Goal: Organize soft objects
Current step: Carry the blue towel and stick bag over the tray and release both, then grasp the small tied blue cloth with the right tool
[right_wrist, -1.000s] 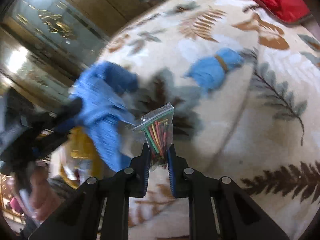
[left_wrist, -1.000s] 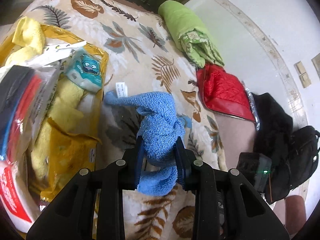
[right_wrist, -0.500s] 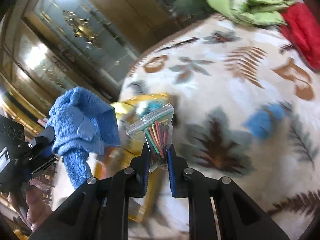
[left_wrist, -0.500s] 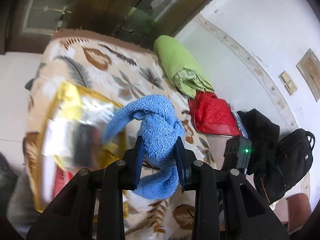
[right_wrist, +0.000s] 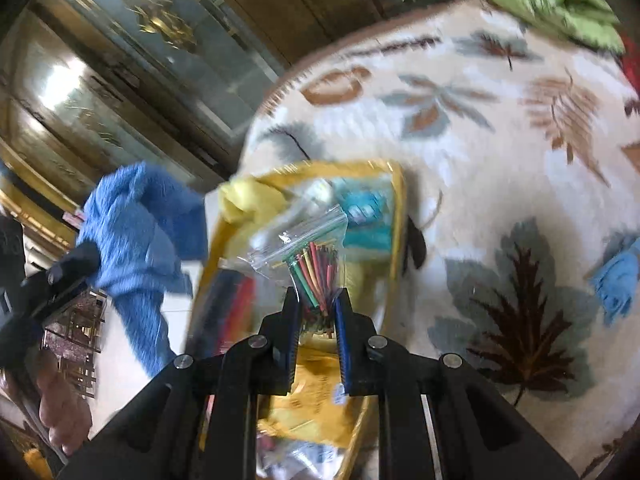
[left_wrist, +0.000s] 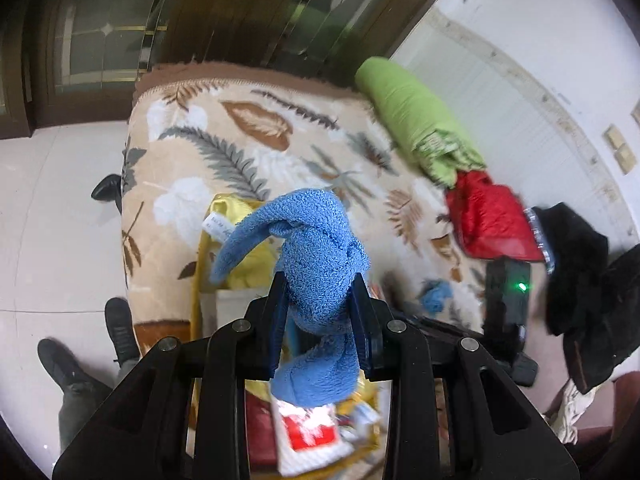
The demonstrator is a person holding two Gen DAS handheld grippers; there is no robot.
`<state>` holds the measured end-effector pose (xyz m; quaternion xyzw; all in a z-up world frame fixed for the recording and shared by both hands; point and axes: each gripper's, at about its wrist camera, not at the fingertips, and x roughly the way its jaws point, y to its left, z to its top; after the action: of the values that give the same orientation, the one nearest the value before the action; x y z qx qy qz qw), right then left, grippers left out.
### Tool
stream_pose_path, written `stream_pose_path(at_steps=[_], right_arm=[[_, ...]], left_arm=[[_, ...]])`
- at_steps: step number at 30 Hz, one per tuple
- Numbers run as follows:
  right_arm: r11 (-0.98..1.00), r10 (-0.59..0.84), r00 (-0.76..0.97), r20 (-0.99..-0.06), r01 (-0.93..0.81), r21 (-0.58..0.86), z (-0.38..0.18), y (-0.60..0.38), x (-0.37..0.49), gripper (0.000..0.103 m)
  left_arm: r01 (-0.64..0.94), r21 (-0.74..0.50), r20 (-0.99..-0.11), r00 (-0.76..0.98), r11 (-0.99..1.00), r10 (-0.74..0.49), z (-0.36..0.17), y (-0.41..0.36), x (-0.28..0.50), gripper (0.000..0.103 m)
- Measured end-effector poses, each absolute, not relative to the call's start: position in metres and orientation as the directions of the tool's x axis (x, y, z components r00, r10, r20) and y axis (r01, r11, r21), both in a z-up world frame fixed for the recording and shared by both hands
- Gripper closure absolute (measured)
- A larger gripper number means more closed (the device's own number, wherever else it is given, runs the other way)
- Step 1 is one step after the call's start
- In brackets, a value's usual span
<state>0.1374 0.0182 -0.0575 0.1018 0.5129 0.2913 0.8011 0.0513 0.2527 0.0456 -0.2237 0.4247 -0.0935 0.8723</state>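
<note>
While you've got both grippers tipped down over the bed, your left gripper [left_wrist: 320, 304] is squeezed partway closed on the knotted blue towel [left_wrist: 316, 264], one tail sticking up and left, the other dangling below the pads. It hangs in the air above the yellow bag [right_wrist: 396, 208], which sits by the near-left edge of the leaf-print blanket [left_wrist: 248, 136]. Your right gripper [right_wrist: 316, 312] is nearly closed, pinching the bottom of a clear zip bag of colored sticks [right_wrist: 312, 256], held upright over that same yellow bag. From the right wrist view your left hand [right_wrist: 60, 412] shows low on the left, towel hanging off its gripper. A smaller blue bundle [left_wrist: 436, 296] lies on the blanket toward the right.
</note>
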Motion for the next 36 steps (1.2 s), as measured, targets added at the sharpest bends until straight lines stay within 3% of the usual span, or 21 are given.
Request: stream_pose_path(at_steps=[8, 13, 15, 17, 19, 29, 32, 36], right_arm=[[0.808, 0.570, 0.294, -0.767, -0.374, 0.456, -0.069, 0.023, 0.135, 0.085], [0.808, 0.562, 0.306, -0.768, -0.400, 0.432, -0.068, 0.025, 0.130, 0.084], [0.794, 0.586, 0.295, -0.755, -0.396, 0.461, -0.068, 0.022, 0.130, 0.081], [0.780, 0.610, 0.300, -0.734, -0.389, 0.490, -0.065, 0.016, 0.128, 0.057], [0.780, 0.616, 0.325, -0.718, -0.383, 0.495, -0.059, 0.007, 0.123, 0.050], [0.775, 0.632, 0.373, -0.680, -0.342, 0.532, -0.047, -0.072, 0.097, 0.050], [0.814, 0.579, 0.421, -0.699, -0.245, 0.526, -0.052, -0.114, 0.104, 0.050], [0.840, 0.501, 0.464, -0.731, -0.057, 0.540, -0.067, -0.168, 0.120, 0.050]], left_arm=[[-0.059, -0.439, -0.766, 0.546, 0.897, -0.339, -0.002, 0.250, 0.102, 0.072], [-0.063, -0.540, -0.713, 0.563, 0.840, -0.417, -0.011, 0.258, 0.096, 0.066], [-0.077, -0.568, -0.692, 0.583, 0.820, -0.425, -0.004, 0.263, 0.090, 0.058], [-0.075, -0.581, -0.656, 0.632, 0.810, -0.412, 0.008, 0.266, 0.079, 0.044], [-0.060, -0.572, -0.628, 0.673, 0.818, -0.390, 0.020, 0.260, 0.065, 0.035], [0.016, -0.494, -0.603, 0.714, 0.869, -0.356, 0.043, 0.166, 0.016, 0.034], [-0.016, -0.474, -0.667, 0.659, 0.880, -0.347, 0.036, 0.127, 0.031, 0.035], [0.014, -0.512, -0.687, 0.593, 0.859, -0.419, 0.024, 0.085, 0.057, 0.035]])
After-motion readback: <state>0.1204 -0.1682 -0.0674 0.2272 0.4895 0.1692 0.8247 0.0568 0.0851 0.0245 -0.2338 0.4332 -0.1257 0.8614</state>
